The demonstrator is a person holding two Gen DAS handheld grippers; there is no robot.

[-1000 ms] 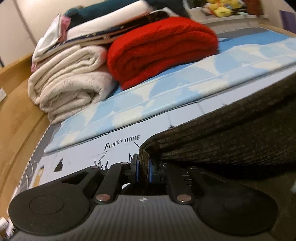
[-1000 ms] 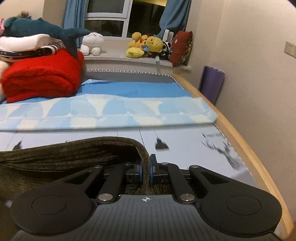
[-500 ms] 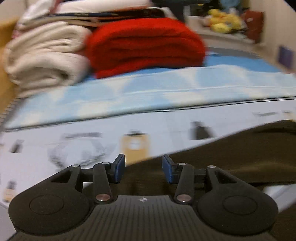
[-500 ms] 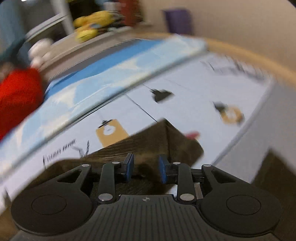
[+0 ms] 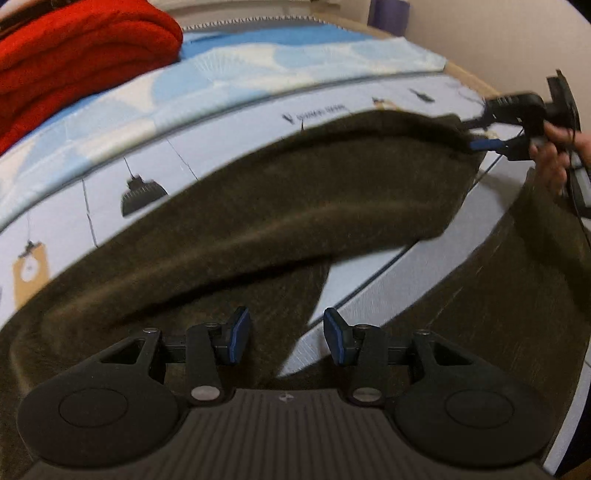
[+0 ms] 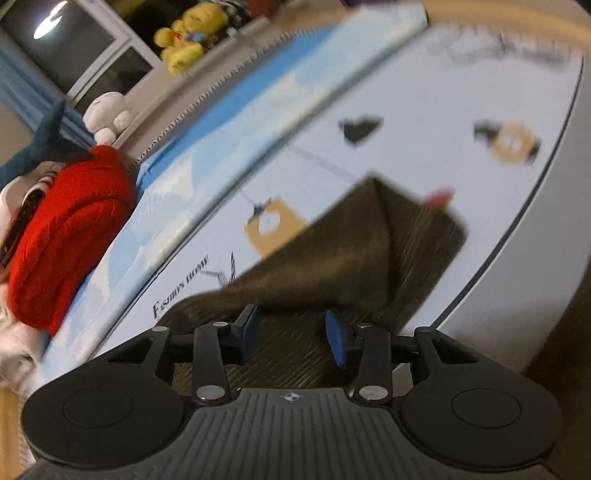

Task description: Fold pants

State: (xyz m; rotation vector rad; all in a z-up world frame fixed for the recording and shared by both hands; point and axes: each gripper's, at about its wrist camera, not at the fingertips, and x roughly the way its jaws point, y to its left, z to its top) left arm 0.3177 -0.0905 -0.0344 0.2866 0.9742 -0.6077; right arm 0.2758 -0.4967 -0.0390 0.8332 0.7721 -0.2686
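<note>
Dark olive corduroy pants [image 5: 295,206] lie folded over on the printed bed sheet [image 5: 92,192], with one part hanging off the bed's near edge at the right [image 5: 517,277]. My left gripper [image 5: 287,341] is open and empty just above the cloth. My right gripper [image 6: 291,334] is open and empty above the pants' end [image 6: 369,251]. It also shows in the left wrist view [image 5: 476,134], held by a hand at the pants' far right corner.
A folded red blanket [image 5: 74,62] lies at the back left of the bed, also in the right wrist view [image 6: 62,229]. Plush toys [image 6: 184,40] sit on the windowsill. The bed's wooden edge [image 6: 498,14] runs along the right.
Both grippers were shut on the pants' edge one second ago. Both have opened, let the cloth drop onto the bed, and drawn back with a swing of view.
</note>
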